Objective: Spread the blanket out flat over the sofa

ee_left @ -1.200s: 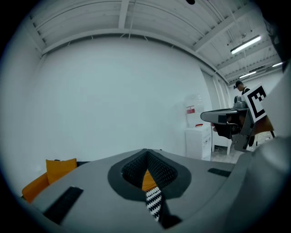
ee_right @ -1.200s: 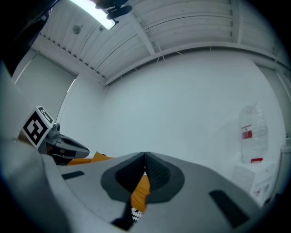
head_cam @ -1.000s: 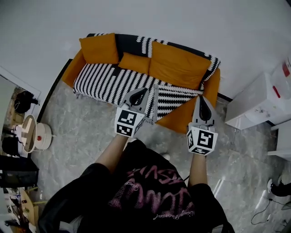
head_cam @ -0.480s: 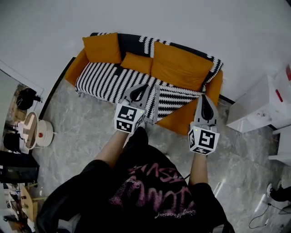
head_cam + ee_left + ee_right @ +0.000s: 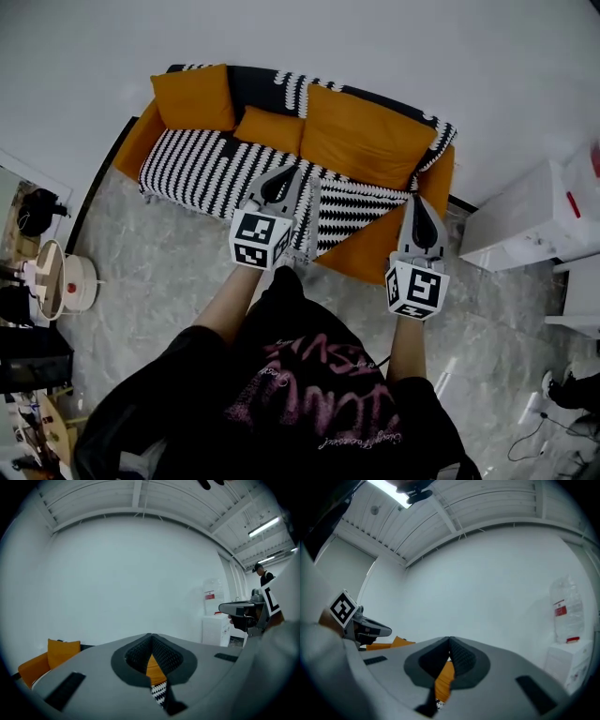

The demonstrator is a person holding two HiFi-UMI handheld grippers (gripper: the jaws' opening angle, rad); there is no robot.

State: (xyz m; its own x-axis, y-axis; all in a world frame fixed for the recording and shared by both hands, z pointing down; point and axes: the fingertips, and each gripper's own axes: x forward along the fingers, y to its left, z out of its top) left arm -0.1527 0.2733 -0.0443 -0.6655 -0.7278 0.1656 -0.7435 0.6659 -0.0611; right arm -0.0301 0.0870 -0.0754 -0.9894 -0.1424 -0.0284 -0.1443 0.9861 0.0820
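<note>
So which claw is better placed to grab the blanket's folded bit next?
Probably the left claw: it hangs over the folded edge of the blanket, while the right claw is over bare orange sofa.

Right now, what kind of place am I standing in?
Probably a mock living-room corner inside a lab or workshop hall: an orange sofa with a striped blanket stands against a bare white wall on a marbled floor, under an exposed beamed ceiling with tube lights.
</note>
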